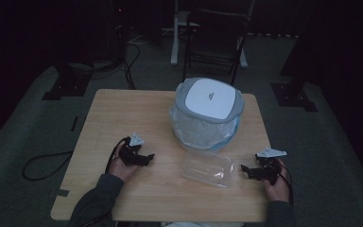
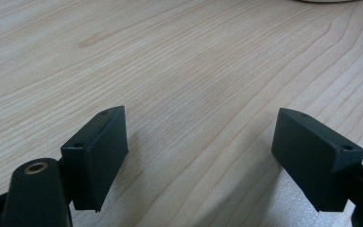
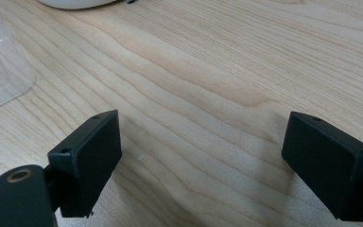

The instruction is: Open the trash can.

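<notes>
Nothing looks started: the left gripper (image 1: 147, 157) at lower left and the right gripper (image 1: 246, 169) at lower right both rest on the wooden table (image 1: 123, 113), jaws spread wide apart and empty. The clear plastic container (image 1: 208, 170) lies untouched between them at lower centre, with the lidded, bag-lined bin (image 1: 208, 109) just above it, closed
</notes>
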The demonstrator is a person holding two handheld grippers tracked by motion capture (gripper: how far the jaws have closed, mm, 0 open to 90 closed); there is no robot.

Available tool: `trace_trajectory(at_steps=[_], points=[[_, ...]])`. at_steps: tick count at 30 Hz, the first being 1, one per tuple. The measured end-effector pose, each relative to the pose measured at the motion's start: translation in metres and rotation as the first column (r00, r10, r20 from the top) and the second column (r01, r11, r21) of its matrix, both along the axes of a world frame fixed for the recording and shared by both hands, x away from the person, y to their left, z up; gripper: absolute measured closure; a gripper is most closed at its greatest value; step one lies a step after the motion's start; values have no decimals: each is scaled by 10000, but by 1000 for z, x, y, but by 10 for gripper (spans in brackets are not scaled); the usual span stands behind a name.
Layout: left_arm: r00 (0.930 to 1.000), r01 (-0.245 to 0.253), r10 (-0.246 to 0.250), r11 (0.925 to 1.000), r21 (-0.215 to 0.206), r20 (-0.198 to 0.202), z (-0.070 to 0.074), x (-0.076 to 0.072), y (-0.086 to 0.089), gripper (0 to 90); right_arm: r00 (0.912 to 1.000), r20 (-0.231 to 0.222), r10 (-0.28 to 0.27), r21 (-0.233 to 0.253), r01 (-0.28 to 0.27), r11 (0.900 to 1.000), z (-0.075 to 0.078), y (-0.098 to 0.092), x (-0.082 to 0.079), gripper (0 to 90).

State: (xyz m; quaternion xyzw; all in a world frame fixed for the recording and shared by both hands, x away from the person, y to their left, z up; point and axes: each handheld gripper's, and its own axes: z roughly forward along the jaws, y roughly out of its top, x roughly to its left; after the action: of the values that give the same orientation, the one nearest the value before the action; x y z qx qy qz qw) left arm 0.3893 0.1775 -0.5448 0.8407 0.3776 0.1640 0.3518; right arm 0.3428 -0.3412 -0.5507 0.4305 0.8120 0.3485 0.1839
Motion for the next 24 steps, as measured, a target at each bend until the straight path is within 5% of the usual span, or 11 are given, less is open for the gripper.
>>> trace_trajectory(at_steps=[24], points=[[10000,42,-42,10000,3,-13,0,0,0,202,10000,-2,84,14,-84,10000,0,7,-3,117]])
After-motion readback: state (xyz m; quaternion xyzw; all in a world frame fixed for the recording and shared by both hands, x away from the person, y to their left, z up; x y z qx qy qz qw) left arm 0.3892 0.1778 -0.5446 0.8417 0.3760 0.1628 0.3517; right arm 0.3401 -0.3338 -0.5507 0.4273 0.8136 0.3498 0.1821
